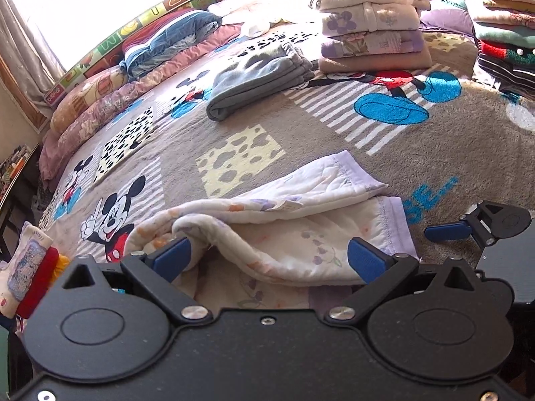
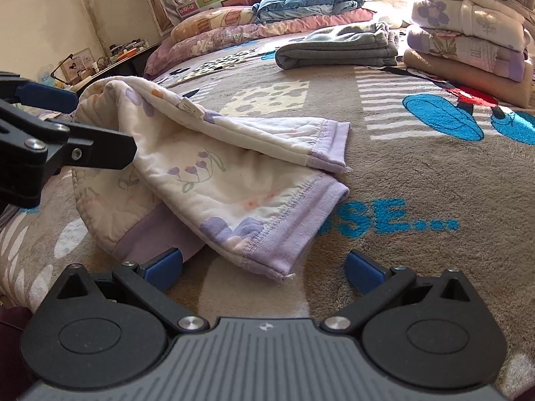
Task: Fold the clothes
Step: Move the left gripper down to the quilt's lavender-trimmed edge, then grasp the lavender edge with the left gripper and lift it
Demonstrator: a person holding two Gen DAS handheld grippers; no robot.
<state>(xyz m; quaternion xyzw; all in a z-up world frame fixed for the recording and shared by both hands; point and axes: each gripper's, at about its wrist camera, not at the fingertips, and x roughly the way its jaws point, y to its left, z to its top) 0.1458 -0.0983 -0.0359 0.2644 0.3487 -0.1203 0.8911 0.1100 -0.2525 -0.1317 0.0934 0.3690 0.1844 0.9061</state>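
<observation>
A white floral garment with purple cuffs [image 1: 267,230] lies loosely folded on the Mickey Mouse blanket [image 1: 301,133]. It also shows in the right wrist view [image 2: 214,173]. My left gripper [image 1: 267,257] is open, its blue fingers spread on either side of the garment's near folded edge. My right gripper [image 2: 264,269] is open and empty, just short of the garment's purple cuff [image 2: 294,230]. The right gripper shows at the right edge of the left wrist view [image 1: 448,230]. The left gripper shows at the left of the right wrist view [image 2: 50,127].
A folded grey garment [image 1: 257,77] lies further up the bed. A stack of folded clothes [image 1: 371,23] stands behind it, another stack [image 1: 505,33] at the far right. Pillows and a quilt [image 1: 160,50] line the bed's far side. A cluttered desk [image 2: 100,60] stands by the wall.
</observation>
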